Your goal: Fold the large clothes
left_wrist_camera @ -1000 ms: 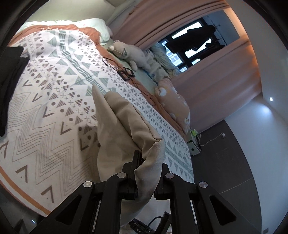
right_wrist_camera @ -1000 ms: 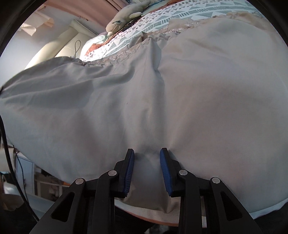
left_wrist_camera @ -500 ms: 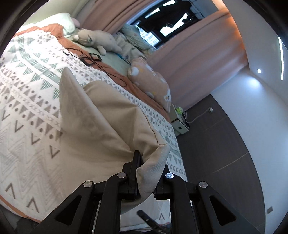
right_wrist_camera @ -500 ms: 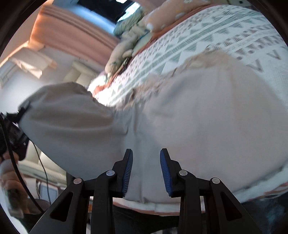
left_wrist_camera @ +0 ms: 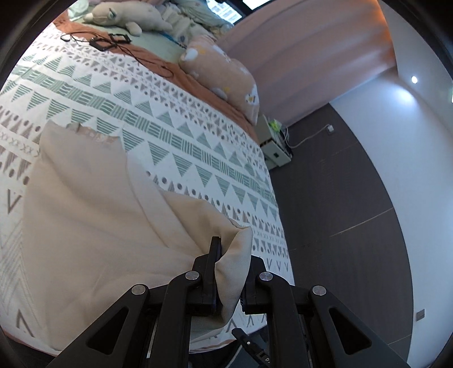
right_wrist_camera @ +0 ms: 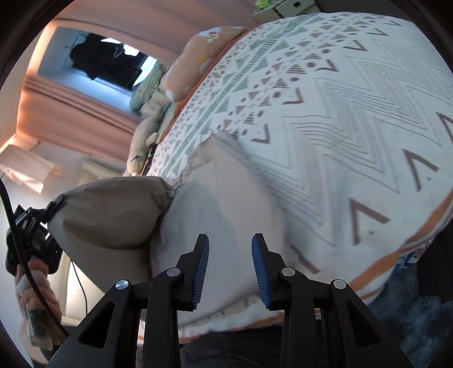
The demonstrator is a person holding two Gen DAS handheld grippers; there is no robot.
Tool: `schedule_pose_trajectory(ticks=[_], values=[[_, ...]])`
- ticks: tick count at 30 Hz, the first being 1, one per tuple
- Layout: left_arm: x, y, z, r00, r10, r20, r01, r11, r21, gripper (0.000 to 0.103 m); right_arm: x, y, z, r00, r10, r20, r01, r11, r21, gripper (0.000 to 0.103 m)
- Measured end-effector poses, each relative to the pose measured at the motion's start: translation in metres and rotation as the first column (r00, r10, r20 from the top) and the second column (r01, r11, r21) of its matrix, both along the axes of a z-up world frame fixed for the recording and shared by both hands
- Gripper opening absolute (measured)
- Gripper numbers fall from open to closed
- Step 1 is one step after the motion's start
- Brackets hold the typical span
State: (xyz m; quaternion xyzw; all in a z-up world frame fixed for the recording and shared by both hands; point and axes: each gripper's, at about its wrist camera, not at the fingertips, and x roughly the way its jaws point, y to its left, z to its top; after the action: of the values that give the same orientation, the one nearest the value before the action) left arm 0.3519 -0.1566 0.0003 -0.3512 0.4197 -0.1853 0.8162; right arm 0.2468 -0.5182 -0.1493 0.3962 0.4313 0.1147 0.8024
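A large beige garment (left_wrist_camera: 99, 212) lies spread over the patterned bedspread (left_wrist_camera: 184, 136). My left gripper (left_wrist_camera: 230, 249) is shut on one of its corners, and the cloth bunches up between the fingers near the bed's right edge. In the right wrist view the same garment (right_wrist_camera: 226, 184) lies at lower left. Its lifted corner hangs from the left gripper (right_wrist_camera: 55, 206), which a hand (right_wrist_camera: 34, 283) holds. My right gripper (right_wrist_camera: 230, 240) hovers over the garment's near part with its blue pads (right_wrist_camera: 202, 269) apart and bare, no cloth pinched between them.
An orange pillow (left_wrist_camera: 223, 73), a plush toy (left_wrist_camera: 127, 17) and black cables (left_wrist_camera: 107, 42) lie along the bed's far side. A small white cabinet (left_wrist_camera: 276, 144) stands on the dark floor (left_wrist_camera: 339, 226) by pink curtains (left_wrist_camera: 297, 42). The bed's orange-trimmed edge (right_wrist_camera: 390, 260) runs at right.
Both views have swung sideways along the bed. The garment, which filled the right view, now sits at its lower left with bare bedspread showing. In the left view it spreads wider and flatter.
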Motion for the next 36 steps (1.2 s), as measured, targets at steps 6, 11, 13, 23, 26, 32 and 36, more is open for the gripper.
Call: schedule_pose_trajectory(ticks=[6,11,13,23,26,32,36], values=[[-0.005,-0.031,0.004,0.998,-0.049,0.050,0.051,0.998,-0.026,0.010,-0.002,-0.028,-0.012,0.999,-0.030,-0.022,0.030,0.999,0.024,0.033],[-0.011,-0.072,-0.015,0.988,-0.155,0.012,0.155,0.988,0.003,0.010,-0.003,-0.040,-0.017,0.999,-0.028,-0.029,0.029,0.999,0.029,0.033],[-0.012,-0.085,-0.028,0.983,-0.179,-0.023,0.179,0.984,-0.002,0.010,-0.005,-0.044,-0.018,0.999,-0.027,-0.030,0.028,0.999,0.027,0.033],[-0.038,-0.113,-0.102,0.944,-0.266,-0.196,0.253,0.963,-0.090,0.035,-0.015,-0.059,-0.025,0.997,-0.014,-0.070,0.015,1.000,0.010,0.033],[-0.042,-0.103,-0.104,0.945,-0.278,-0.173,0.255,0.956,-0.144,0.052,-0.011,-0.055,-0.020,0.998,0.018,-0.060,-0.017,1.000,0.007,0.033],[-0.055,-0.037,-0.088,0.985,-0.117,-0.127,0.107,0.991,-0.084,0.054,-0.004,-0.036,-0.005,0.996,0.084,-0.009,-0.084,0.996,0.005,0.056],[-0.066,0.016,-0.086,0.992,0.012,-0.127,-0.015,1.000,-0.026,0.054,0.014,-0.013,-0.004,0.986,0.163,-0.013,-0.163,0.987,-0.008,0.056]])
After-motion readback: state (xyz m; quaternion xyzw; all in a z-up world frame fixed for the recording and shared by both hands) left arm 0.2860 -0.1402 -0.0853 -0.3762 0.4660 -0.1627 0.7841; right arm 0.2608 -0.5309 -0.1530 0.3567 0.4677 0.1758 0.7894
